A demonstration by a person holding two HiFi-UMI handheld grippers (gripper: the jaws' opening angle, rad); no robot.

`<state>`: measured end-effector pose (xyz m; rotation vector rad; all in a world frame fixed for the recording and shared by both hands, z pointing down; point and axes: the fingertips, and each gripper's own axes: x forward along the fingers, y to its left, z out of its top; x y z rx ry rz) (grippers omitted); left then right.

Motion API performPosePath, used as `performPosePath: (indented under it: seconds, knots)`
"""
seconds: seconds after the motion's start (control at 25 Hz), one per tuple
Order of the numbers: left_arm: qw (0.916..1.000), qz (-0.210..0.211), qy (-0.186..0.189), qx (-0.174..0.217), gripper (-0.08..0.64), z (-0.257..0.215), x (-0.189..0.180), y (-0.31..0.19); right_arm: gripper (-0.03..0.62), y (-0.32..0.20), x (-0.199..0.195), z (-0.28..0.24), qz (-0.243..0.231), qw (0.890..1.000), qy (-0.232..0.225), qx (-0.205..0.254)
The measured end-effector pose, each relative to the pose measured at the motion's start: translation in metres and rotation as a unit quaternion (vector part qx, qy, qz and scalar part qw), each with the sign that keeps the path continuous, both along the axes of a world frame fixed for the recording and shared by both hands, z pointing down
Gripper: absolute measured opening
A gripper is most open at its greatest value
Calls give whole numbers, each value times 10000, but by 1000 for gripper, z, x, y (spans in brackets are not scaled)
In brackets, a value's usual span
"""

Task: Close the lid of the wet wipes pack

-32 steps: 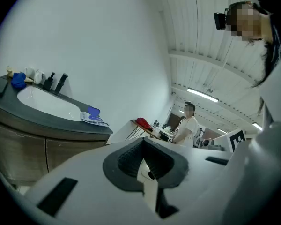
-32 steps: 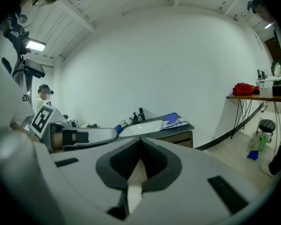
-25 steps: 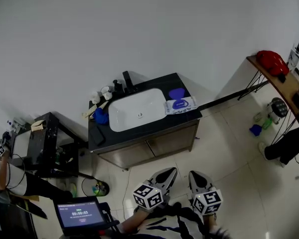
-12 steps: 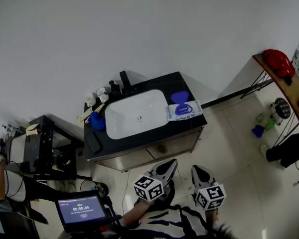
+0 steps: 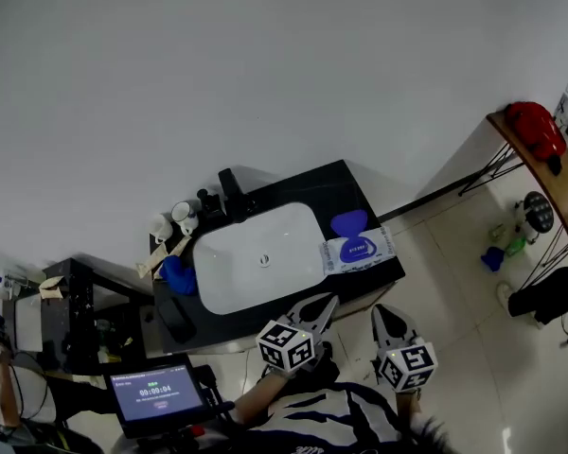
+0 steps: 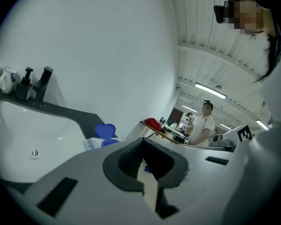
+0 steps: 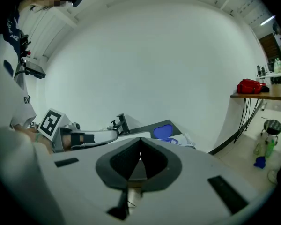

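The wet wipes pack (image 5: 358, 251) lies on the right end of the black counter (image 5: 363, 195), beside the white basin (image 5: 258, 257). Its blue heart-shaped lid (image 5: 348, 222) stands open at the far side. The pack (image 6: 91, 143) and raised lid (image 6: 105, 130) show in the left gripper view, and the lid (image 7: 163, 131) shows again in the right gripper view. My left gripper (image 5: 328, 303) hovers at the counter's front edge, shut and holding nothing. My right gripper (image 5: 380, 312) is just to its right, below the pack, also shut and holding nothing. Neither touches the pack.
A black faucet (image 5: 232, 189), cups (image 5: 182, 212) and a blue cloth (image 5: 178, 274) sit at the basin's far and left sides. A tablet (image 5: 153, 393) is at lower left. A dark shelf (image 5: 66, 315) stands left. A side table with a red bag (image 5: 535, 129) stands right.
The counter has drawn nearer and lower in the head view. Both grippers now reach its front edge and stay shut. The pack's lid is open as before.
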<state>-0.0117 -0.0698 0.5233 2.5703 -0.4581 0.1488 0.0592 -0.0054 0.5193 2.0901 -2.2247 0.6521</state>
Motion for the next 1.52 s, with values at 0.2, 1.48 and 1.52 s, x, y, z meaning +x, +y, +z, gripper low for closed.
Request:
performPosePath:
  seconds: [0.2,1.48,1.52]
  knots:
    - [9993,112,-220,-295,0,22,15,-41,-2,-27,21,0,280,9995,68,-112]
    - [9432,-1524,-1886,-2272,1,163,68,-113,-2,-243,145,96,-2547,9585,365,-1225]
    - [9424,-1572,-1882,-2276,0,161,68,-111,-2,-248,144,100,-2624,9559,375,-1264]
